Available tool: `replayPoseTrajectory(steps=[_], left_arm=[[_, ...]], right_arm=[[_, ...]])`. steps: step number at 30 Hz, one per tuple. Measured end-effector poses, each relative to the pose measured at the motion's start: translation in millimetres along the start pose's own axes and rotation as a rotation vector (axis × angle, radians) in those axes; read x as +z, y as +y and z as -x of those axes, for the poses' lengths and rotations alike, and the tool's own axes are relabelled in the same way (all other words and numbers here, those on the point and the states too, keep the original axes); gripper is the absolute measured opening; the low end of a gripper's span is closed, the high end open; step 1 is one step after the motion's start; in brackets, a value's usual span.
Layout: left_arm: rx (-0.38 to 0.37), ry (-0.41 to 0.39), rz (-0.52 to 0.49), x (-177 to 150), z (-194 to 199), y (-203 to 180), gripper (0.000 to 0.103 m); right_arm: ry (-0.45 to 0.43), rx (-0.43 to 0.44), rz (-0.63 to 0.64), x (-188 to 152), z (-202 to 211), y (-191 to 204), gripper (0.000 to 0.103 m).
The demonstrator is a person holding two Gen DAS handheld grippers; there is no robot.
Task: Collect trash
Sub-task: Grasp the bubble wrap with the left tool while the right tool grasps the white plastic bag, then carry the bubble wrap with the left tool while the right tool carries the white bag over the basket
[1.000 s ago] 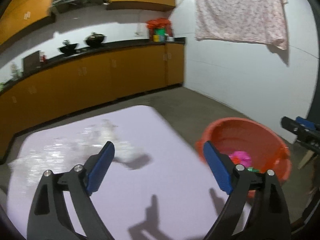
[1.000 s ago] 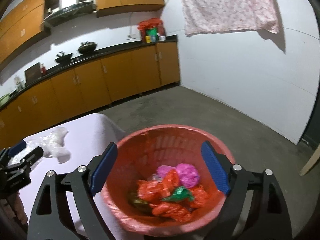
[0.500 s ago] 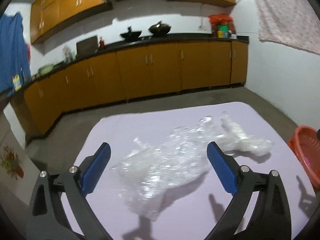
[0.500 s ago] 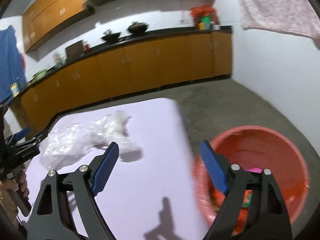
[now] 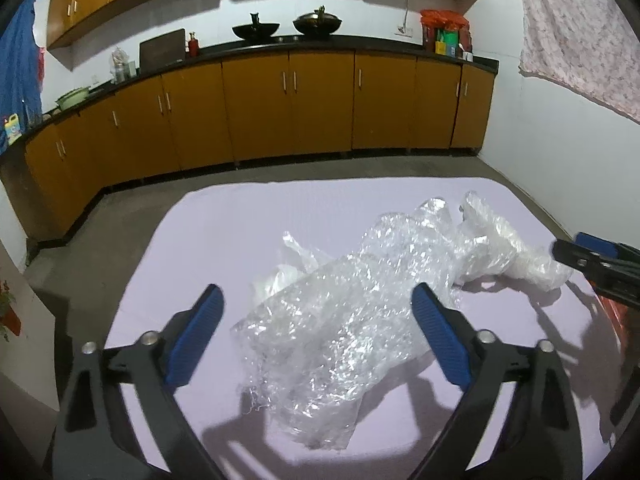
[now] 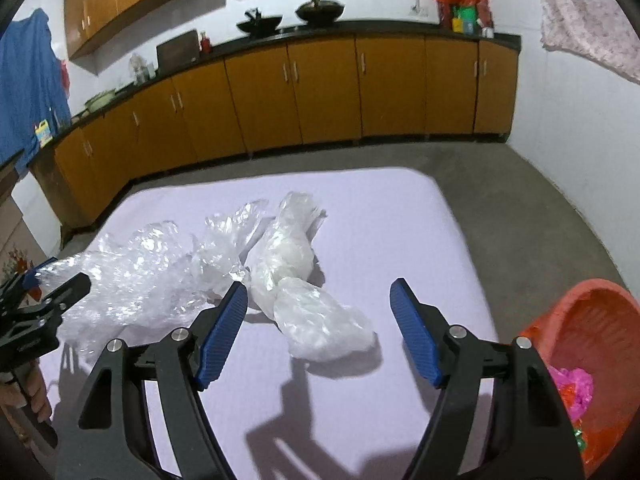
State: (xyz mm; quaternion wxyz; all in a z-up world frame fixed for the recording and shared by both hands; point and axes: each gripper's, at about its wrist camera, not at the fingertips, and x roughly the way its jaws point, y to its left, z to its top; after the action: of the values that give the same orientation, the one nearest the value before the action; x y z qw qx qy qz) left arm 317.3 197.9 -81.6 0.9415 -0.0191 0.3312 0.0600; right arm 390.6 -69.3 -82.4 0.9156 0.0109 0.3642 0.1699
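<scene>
A heap of crumpled clear plastic wrap [image 5: 360,304] lies on the pale lilac table [image 5: 224,232], the red plastic basket [image 6: 592,344] standing off the table's right edge. The left gripper [image 5: 316,336] gapes wide around the heap's near end; the right gripper [image 6: 316,332], equally wide and empty, brackets its whitish far lump [image 6: 320,320].

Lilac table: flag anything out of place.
Crumpled clear plastic wrap and a whitish plastic bag lie strewn on the lilac table, while the orange bin beside it already holds coloured trash. Nothing is spilled or broken.
</scene>
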Motion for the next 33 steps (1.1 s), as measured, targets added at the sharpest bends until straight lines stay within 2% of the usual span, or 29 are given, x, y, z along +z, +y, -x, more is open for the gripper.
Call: replayPoseTrajectory(steps=[2,6,7,11,14,19,33], left_arm=[[-0.016,0.016,0.004,-0.8,-3.3,0.5,0.072],[-0.051,0.021,-0.002,-5.2,-6.2,0.4,0.054],[-0.057,0.017,-0.009,-6.0,-6.3,-0.6,0.049],[-0.078,0.011,-0.02,-7.0,-8.3,-2.7,0.027],[-0.092,0.0,-0.027,-8.4,-6.5,-5.9,0.018],[-0.103,-0.03,-0.044,-10.9,3.8,-13.7,0.014],[-0.153,-0.098,-0.022,-23.3,59.9,-31.8,0.013]], right_arm=[[0.038,0.02,-0.003,-2.3,-10.1,-1.0,0.067],[0.101,0.049,0.011,-8.9,-21.1,-0.7,0.053],[0.104,0.052,0.016,-9.7,-21.3,0.2,0.052],[0.109,0.065,0.044,-13.6,-17.9,4.1,0.031],[0.107,0.074,0.051,-17.6,-12.9,6.2,0.021],[0.089,0.08,0.039,-25.0,3.7,-0.9,0.017],[0.014,0.058,0.038,-44.5,61.5,-12.4,0.017]])
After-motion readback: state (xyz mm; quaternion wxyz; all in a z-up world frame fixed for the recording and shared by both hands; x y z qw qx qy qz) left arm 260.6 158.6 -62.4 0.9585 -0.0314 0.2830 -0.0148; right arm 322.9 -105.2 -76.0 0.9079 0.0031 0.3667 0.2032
